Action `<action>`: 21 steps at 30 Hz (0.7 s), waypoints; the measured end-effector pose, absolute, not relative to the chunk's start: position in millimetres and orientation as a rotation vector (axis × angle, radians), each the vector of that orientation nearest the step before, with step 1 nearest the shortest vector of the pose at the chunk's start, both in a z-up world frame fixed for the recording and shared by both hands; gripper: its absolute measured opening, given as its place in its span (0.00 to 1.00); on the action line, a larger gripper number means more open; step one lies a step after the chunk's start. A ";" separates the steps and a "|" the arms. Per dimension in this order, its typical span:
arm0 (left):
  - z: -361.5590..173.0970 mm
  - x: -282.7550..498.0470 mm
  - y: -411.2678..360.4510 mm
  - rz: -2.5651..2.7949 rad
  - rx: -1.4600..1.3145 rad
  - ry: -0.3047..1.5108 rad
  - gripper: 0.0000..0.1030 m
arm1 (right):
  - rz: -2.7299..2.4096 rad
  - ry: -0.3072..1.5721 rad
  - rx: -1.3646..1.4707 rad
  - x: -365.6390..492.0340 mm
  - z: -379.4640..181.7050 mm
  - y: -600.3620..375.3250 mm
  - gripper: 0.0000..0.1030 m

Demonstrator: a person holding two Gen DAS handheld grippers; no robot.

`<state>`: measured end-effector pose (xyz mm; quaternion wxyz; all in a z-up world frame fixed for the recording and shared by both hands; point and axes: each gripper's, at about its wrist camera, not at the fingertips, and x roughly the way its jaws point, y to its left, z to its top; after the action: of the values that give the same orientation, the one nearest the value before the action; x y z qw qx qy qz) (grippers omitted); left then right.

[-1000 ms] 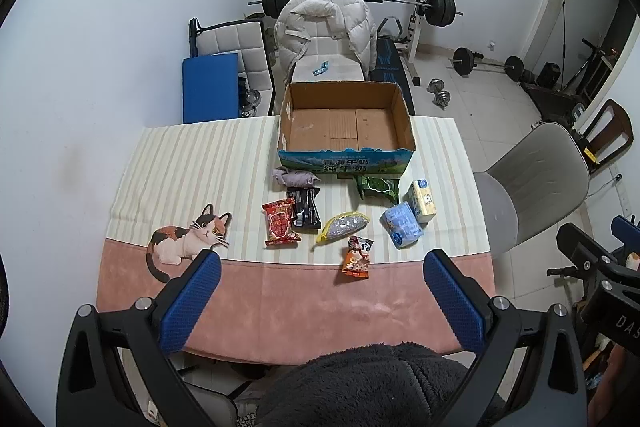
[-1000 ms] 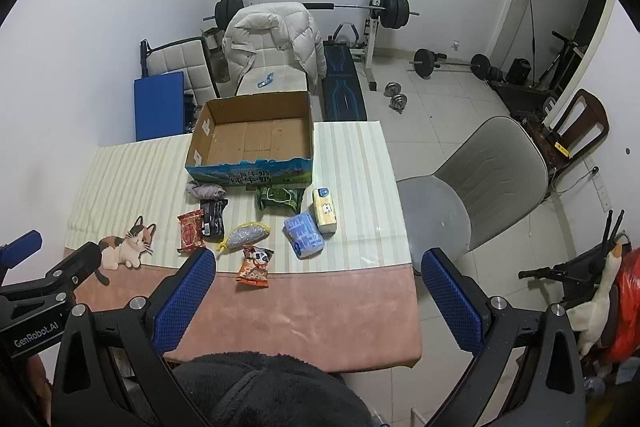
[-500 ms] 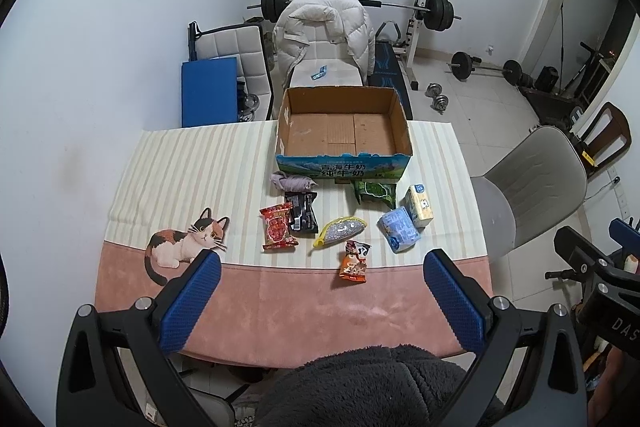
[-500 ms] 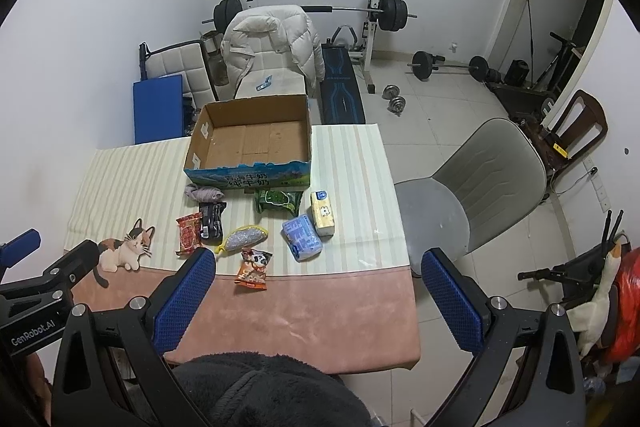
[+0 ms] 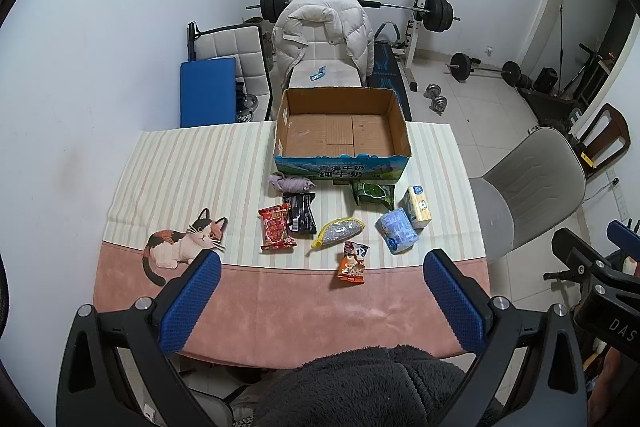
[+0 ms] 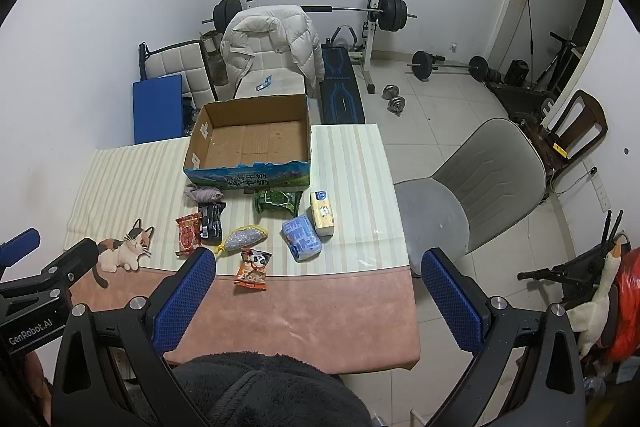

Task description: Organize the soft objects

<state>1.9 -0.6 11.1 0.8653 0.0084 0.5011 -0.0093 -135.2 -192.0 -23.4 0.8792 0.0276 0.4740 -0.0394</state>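
An empty cardboard box (image 5: 342, 131) stands at the far side of the table (image 5: 280, 299); it also shows in the right wrist view (image 6: 252, 143). In front of it lie soft packs: a grey cloth (image 5: 291, 183), a red snack bag (image 5: 275, 228), a black pack (image 5: 301, 213), a green bag (image 5: 373, 193), a yellow-edged pouch (image 5: 339, 231), an orange bag (image 5: 353, 262), a blue tissue pack (image 5: 397, 230) and a yellow tissue pack (image 5: 418, 207). My left gripper (image 5: 318, 277) and right gripper (image 6: 316, 277) hang high above the near table edge, both open and empty.
A grey chair (image 6: 472, 195) stands right of the table. Behind the table are a chair with a white jacket (image 5: 324, 39), a blue pad (image 5: 206, 91), a barbell rack (image 5: 420, 15) and dumbbells (image 5: 438, 99) on the floor. A cat print (image 5: 180, 247) marks the tablecloth.
Both grippers have drawn slightly back and up; the table and box look a little farther away. Nothing on the table moved.
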 end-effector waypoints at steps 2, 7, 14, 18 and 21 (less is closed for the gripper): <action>10.3 1.4 -0.8 -0.021 0.019 1.050 1.00 | -0.082 0.989 0.058 -135.2 -23.6 -192.4 1.00; 10.6 1.2 -1.1 -0.022 0.013 1.047 1.00 | -0.083 0.990 0.057 -134.7 -23.9 -191.7 1.00; 13.2 2.8 -0.2 -0.018 0.015 1.041 1.00 | -0.083 0.992 0.061 -133.1 -22.8 -192.0 1.00; 13.5 2.8 -0.3 -0.018 0.014 1.042 1.00 | -0.082 0.990 0.063 -133.4 -23.2 -193.9 1.00; 15.2 3.2 0.4 -0.014 0.008 1.042 1.00 | -0.079 0.990 0.061 -132.2 -24.5 -194.1 1.00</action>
<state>3.2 0.4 15.2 0.8672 0.0036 0.4978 -0.0068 -132.2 -194.1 -24.5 0.8788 0.0294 0.4747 -0.0381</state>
